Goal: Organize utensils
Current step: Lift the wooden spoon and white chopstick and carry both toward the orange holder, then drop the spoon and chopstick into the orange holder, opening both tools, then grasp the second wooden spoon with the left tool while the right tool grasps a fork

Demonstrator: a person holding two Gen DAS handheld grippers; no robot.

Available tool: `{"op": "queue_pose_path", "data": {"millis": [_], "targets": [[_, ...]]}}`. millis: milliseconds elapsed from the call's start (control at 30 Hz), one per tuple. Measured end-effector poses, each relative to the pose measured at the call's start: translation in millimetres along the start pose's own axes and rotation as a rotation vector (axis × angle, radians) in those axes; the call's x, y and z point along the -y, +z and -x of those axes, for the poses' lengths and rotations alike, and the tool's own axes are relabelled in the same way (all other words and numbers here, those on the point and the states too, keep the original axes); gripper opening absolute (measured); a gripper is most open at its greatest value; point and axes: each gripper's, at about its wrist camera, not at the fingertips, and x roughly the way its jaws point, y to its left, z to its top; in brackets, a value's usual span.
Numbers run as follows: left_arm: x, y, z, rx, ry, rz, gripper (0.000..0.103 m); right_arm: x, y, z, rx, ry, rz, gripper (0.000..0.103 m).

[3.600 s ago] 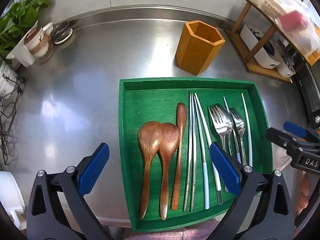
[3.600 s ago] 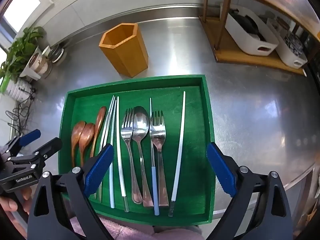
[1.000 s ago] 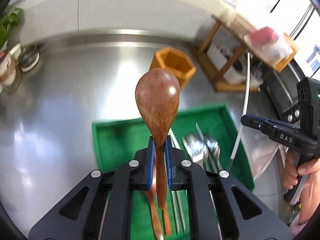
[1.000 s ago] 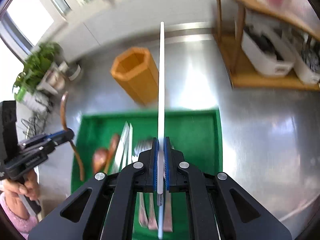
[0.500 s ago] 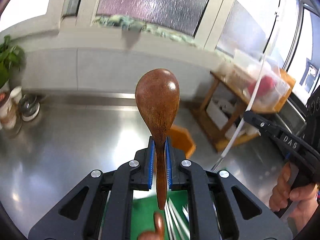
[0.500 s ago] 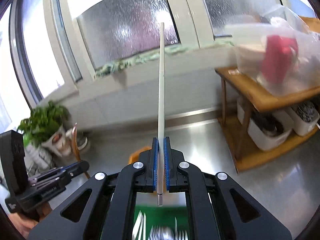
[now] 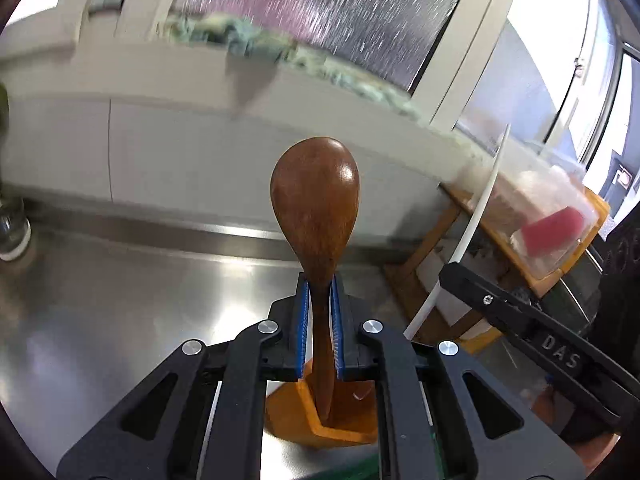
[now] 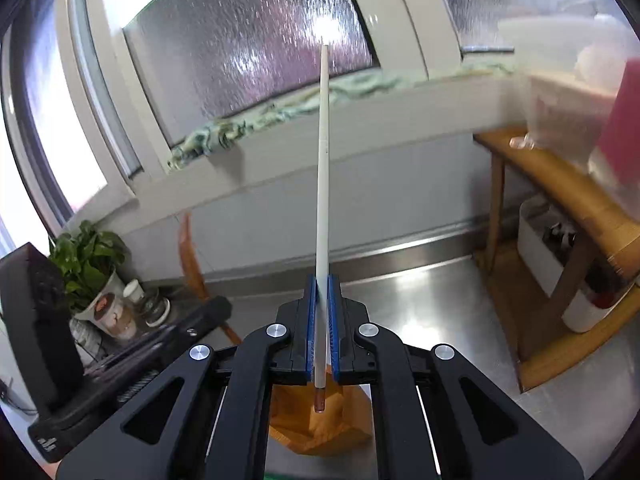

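Note:
My left gripper [image 7: 319,320] is shut on a brown wooden spoon [image 7: 316,204], bowl up and upright, its handle end hanging over the mouth of the orange hexagonal wooden holder [image 7: 320,420]. My right gripper [image 8: 321,320] is shut on a long white chopstick [image 8: 323,168], which stands upright with its lower tip over the same holder [image 8: 320,424]. In the left wrist view the right gripper [image 7: 516,320] and its chopstick [image 7: 476,216] are at the right. The right wrist view shows the left gripper [image 8: 132,364] and spoon [image 8: 190,256] at the left. Only a sliver of the green tray [image 7: 352,470] shows.
A steel counter [image 7: 120,304] runs to a grey wall and frosted window. A wooden shelf rack [image 8: 560,200] with white bins and a plastic box stands at the right. A potted plant [image 8: 86,264] and small jars sit at the back left.
Both grippers lifted a spoon and a chopstick from the tray and carried them forward. The holder, ahead of the jaws half a second ago, now lies beneath them.

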Motion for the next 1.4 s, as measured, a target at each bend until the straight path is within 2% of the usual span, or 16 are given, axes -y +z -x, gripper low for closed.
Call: {"op": "queue_pose_path", "data": {"millis": [100,300,633,733,800,1067,1133,1200,1233,1267,1333,1367,1400], "targets": [[-4.8,-12.6,-6.9,-0.028,0.004,-0.012,0.009,4.5,-9.2,-8.0,-0.031,0.0,0.002,0.006],[-10.9,-27.6,-12.4,-0.079,-0.039,-0.019,0.01,13.2,-26.3,-23.1,-0.109,0.014,-0.014,0.006],[-16.7,-32.8,-11.4,-0.127,-0.057,0.015,0.011,19.0,-33.1,-22.6,-0.151,0.024,-0.054,0.009],[-15.6,-30.7,-3.8,-0.119,-0.054,0.026,0.018,17.4,-32.6,-16.4,-0.152,0.024,-0.054,0.009],[-15.2,-28.4,2.8,-0.106,-0.054,0.031,0.033,16.4,-31.1,-10.7,-0.148,0.024,-0.051,0.01],[-17.5,-27.8,50.5,-0.066,-0.038,0.038,0.052,17.2,-29.0,25.6,-0.145,0.006,-0.033,0.011],[-15.4,-30.1,62.0,-0.073,-0.033,0.035,0.056,17.9,-33.5,34.9,-0.166,-0.01,-0.02,0.02],[-13.1,-32.8,72.3,-0.082,-0.023,0.035,0.065,19.5,-39.7,47.9,-0.166,-0.018,-0.012,0.069],[-12.0,-34.9,78.1,-0.091,-0.017,0.04,0.066,20.5,-42.7,54.5,-0.155,-0.019,-0.009,0.075],[-11.2,-37.0,83.2,-0.105,-0.022,0.05,0.069,21.4,-45.7,61.0,-0.155,-0.022,-0.003,0.076],[-10.4,-42.7,91.8,-0.132,-0.022,0.066,0.074,23.8,-50.9,69.3,-0.182,-0.03,0.0,0.084],[-9.6,-45.6,95.5,-0.144,-0.022,0.072,0.078,26.4,-54.1,74.1,-0.198,-0.034,-0.007,0.095],[-8.6,-48.4,98.3,-0.16,-0.025,0.075,0.081,28.1,-57.0,78.0,-0.208,-0.032,-0.013,0.098]]}}
